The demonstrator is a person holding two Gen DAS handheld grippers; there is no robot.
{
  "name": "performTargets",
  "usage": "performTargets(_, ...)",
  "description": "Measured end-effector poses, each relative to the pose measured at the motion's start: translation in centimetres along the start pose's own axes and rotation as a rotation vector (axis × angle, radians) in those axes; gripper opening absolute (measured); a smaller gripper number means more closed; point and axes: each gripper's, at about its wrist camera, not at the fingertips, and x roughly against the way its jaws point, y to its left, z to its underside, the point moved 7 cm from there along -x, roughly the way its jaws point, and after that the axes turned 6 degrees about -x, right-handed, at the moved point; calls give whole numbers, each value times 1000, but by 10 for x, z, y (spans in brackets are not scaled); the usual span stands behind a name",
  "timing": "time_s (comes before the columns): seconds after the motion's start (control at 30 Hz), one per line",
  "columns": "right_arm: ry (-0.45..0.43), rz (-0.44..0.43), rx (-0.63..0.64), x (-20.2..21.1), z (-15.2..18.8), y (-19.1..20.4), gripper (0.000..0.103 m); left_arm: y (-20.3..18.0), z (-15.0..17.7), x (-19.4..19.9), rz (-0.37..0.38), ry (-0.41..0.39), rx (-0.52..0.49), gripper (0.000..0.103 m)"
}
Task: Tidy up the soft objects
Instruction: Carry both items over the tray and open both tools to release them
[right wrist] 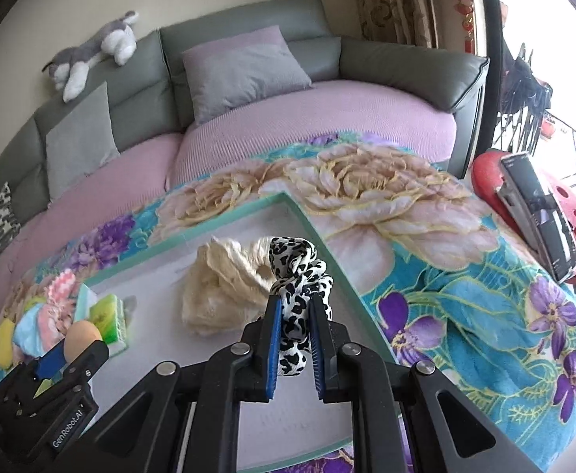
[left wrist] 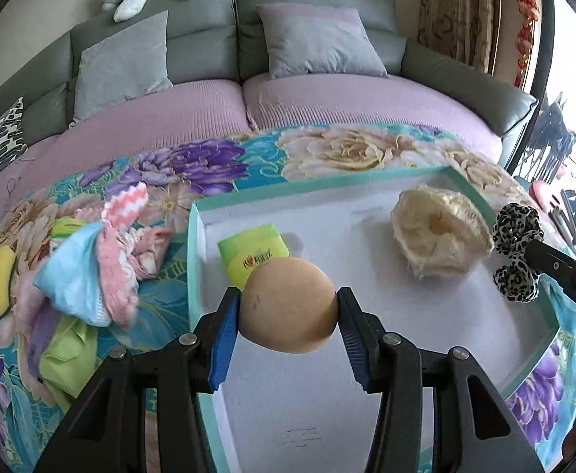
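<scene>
Meanwhile, the left gripper (left wrist: 288,317) was clamped on a tan egg-shaped soft ball (left wrist: 288,303) above the white floor of the teal-rimmed tray (left wrist: 319,187), with a green tissue pack (left wrist: 254,256) just beyond the ball and a cream fluffy bundle (left wrist: 437,232) further ahead to its right. The right gripper (right wrist: 293,339) was pinched on a black-and-white leopard-print scrunchie (right wrist: 301,276) over the same tray, the cream bundle just ahead of its fingers. Left of the left gripper, outside the tray, a heap of pink and blue cloths (left wrist: 98,260) lay on the floral blanket (left wrist: 209,165).
</scene>
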Motion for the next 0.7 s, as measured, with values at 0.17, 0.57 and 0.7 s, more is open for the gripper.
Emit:
performTargets(0.17,22,12,0,-6,4,-1,18,3,3,-5,-5,-6,11,51)
performTargets(0.57,5,21,-16,-2,2,0,22,6,0,2,27,-36,29,70)
performTargets(0.7,-10,23,-4,1,0,4,41,14,-3,10,29,-72,62,78)
